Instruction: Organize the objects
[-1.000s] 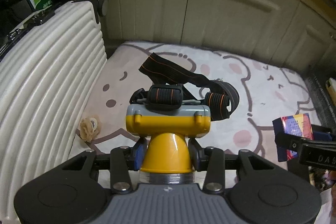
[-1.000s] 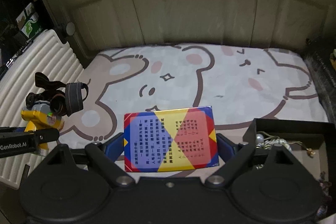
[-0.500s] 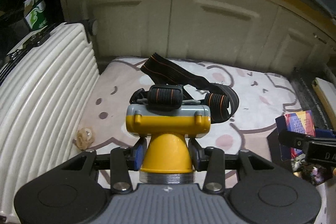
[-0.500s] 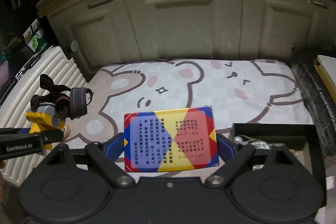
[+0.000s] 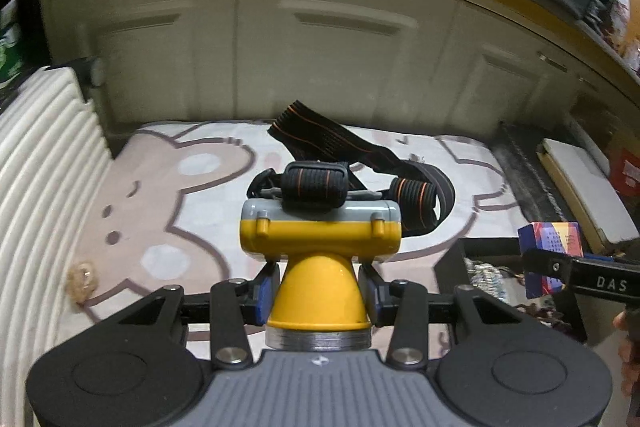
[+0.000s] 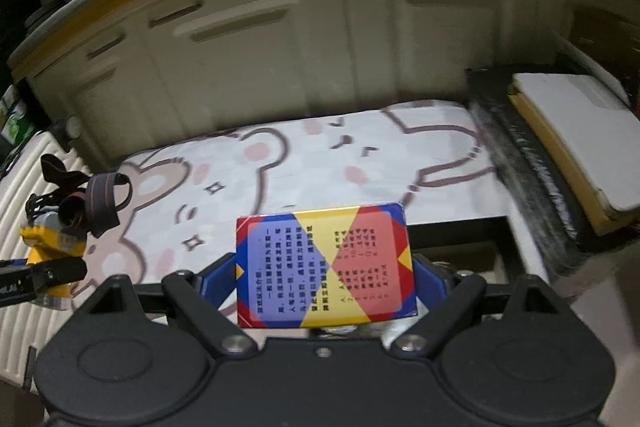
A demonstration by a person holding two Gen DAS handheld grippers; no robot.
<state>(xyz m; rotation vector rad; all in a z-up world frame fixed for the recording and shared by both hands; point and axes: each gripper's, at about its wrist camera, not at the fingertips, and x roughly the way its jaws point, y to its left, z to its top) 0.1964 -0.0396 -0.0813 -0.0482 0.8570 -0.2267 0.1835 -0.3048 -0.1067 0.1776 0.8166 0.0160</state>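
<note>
Your left gripper (image 5: 318, 297) clamps the rigid yellow-and-grey plastic headlamp (image 5: 320, 247) by its neck; mind the floppy straps. Your right gripper (image 6: 324, 281) squeezes the light, crushable red-blue-yellow card box (image 6: 324, 265) sidewise.

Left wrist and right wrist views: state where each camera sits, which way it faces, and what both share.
Left wrist: sits behind the left gripper, facing the cabinets across the bear mat; its fingers clamp the yellow headlamp, and the right gripper shows.
Right wrist: sits behind the right gripper, facing the same cabinets; its fingers clamp the colourful box, above the black tray.
Shared: headlamp, box, mat, white suitcase.
</note>
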